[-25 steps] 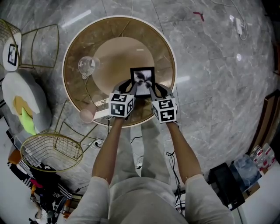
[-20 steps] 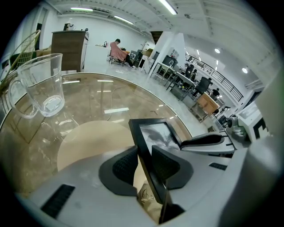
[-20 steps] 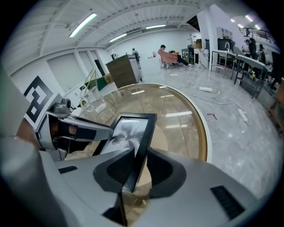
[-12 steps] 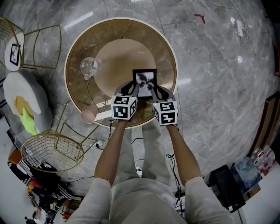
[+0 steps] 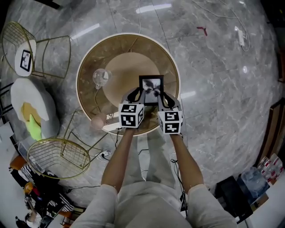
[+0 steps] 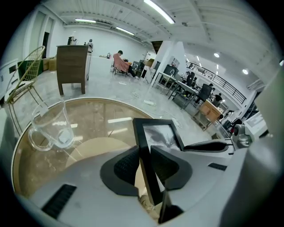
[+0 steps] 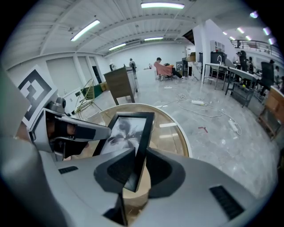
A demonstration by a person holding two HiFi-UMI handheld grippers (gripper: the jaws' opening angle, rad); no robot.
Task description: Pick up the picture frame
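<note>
the left gripper (image 6: 144, 166) and right gripper (image 7: 135, 170) are each pinching a long side of the frame (image 5: 151, 85). it is sitting squarely between them.

Count: 1 round table (image 5: 89, 62), 1 picture frame (image 5: 151, 89), 1 glass mug (image 5: 100, 77), 2 grippers.
Frame and mug on the table; left gripper (image 5: 137, 94) and right gripper (image 5: 161, 96) at its near edge; left of the table, 2 gold wire chairs (image 5: 55, 156), possibly a third (view poor).

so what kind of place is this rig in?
Probably a big open-plan office or lab hall: rows of desks along one side, strip ceiling lights overhead, and a polished grey marble floor.
</note>
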